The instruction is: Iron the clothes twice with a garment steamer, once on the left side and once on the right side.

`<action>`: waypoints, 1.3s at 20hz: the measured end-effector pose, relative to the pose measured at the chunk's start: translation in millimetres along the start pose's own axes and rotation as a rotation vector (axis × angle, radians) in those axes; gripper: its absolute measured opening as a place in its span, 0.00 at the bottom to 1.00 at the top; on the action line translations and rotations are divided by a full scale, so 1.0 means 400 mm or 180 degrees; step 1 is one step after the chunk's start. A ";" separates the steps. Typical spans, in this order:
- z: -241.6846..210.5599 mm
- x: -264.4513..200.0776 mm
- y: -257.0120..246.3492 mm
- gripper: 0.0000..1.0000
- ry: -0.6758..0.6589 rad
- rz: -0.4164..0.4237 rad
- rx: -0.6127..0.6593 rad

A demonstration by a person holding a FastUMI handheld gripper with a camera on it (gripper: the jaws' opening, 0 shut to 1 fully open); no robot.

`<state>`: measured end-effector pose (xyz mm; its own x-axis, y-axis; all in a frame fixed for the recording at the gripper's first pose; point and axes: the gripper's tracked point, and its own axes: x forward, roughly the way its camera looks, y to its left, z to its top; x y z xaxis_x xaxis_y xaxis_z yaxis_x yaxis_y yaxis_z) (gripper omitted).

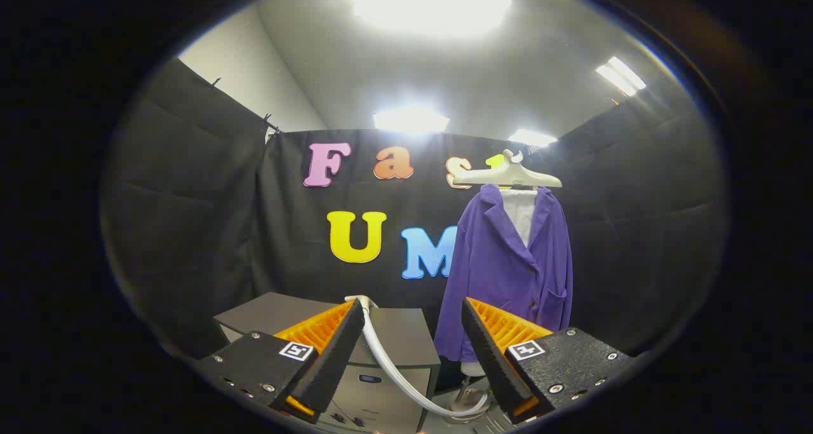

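— Two fingers of the gripper [413,339] are nearest to us. How do they stand?

— They stand wide apart and hold nothing. Between them passes a pale hose [397,370], and no finger touches it. It rises from behind the left finger, curves down and runs low toward the foot of the stand [469,396].

— And the garment?

— The purple jacket [502,275] hangs beyond the right finger, a little to the right of the hose. It is on a pale hanger [508,176], and a white lining or shirt [521,211] shows at the open collar. I see lapels, small dark buttons down the front and one patch pocket low on the side. The cloth hangs straight, with soft folds.

— What is hard to see?

— The lower hem of the jacket is hidden behind the right finger. The steamer head I cannot make out. Left of the hose stands a grey cabinet [394,339]; its front is partly covered by the left finger.

— The pose of the gripper?

— It points level, toward the black cloth wall [190,230], with the jacket ahead and right.
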<state>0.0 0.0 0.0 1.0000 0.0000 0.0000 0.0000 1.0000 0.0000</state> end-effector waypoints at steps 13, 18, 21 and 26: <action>0.016 0.065 -0.083 0.95 0.0058 0.0340 0.0010; -0.006 0.041 -0.140 0.95 0.0114 0.0568 0.0047; -0.029 0.027 -0.153 0.95 0.0167 0.0757 -0.0020; -0.038 0.037 -0.099 0.95 0.0344 0.0997 0.0054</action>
<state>14.8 -39.5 -15.1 0.9456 0.3084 -0.1033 -0.3066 0.9512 0.0335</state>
